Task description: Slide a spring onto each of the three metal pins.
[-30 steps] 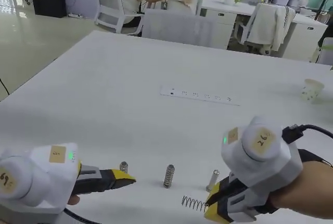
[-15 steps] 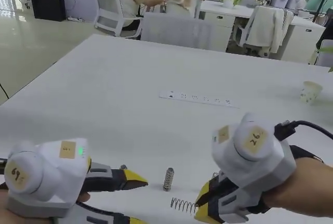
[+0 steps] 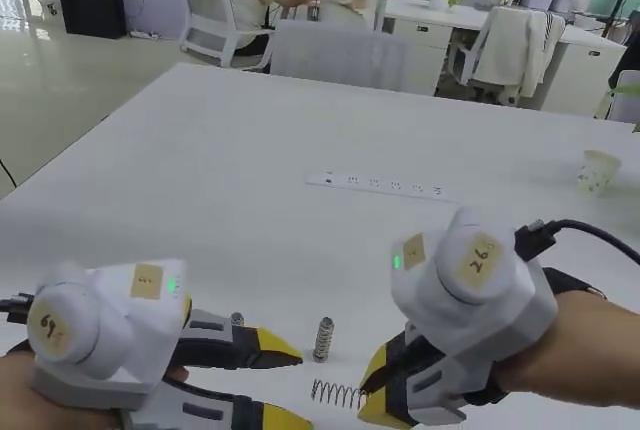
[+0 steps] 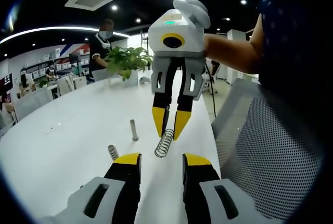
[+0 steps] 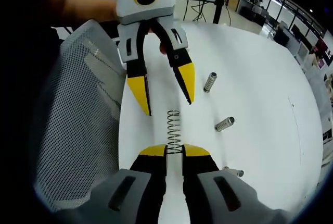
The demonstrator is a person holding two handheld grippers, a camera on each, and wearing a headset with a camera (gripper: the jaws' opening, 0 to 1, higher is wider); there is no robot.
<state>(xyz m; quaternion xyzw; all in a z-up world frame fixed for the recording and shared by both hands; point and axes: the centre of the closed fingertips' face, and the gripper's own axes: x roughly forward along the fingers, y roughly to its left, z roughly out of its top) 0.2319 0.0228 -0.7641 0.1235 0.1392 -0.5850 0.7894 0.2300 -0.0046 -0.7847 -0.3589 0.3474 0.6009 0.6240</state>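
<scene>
My right gripper (image 5: 175, 151) is shut on one end of a loose wire spring (image 5: 174, 127), which it holds level just above the white table (image 3: 300, 130). The spring (image 3: 335, 393) points at my left gripper (image 3: 275, 385), which faces it with jaws open and nothing between them. In the left gripper view the right gripper (image 4: 170, 130) hangs the spring (image 4: 164, 143) just past my open left gripper (image 4: 162, 160). Two pins carry springs, the left pin (image 5: 209, 82) and the middle pin (image 3: 323, 338). The third pin (image 4: 133, 129) stands bare.
A white power strip (image 3: 375, 186) lies across the middle of the table and a paper cup (image 3: 598, 171) stands at the far right. A grey mesh chair back (image 5: 83, 104) is near the table's front edge. People and desks are beyond the table.
Both grippers have closed in on each other. The right one carried the spring leftward and now covers the bare pin in the head view. The left jaws have spread open.
</scene>
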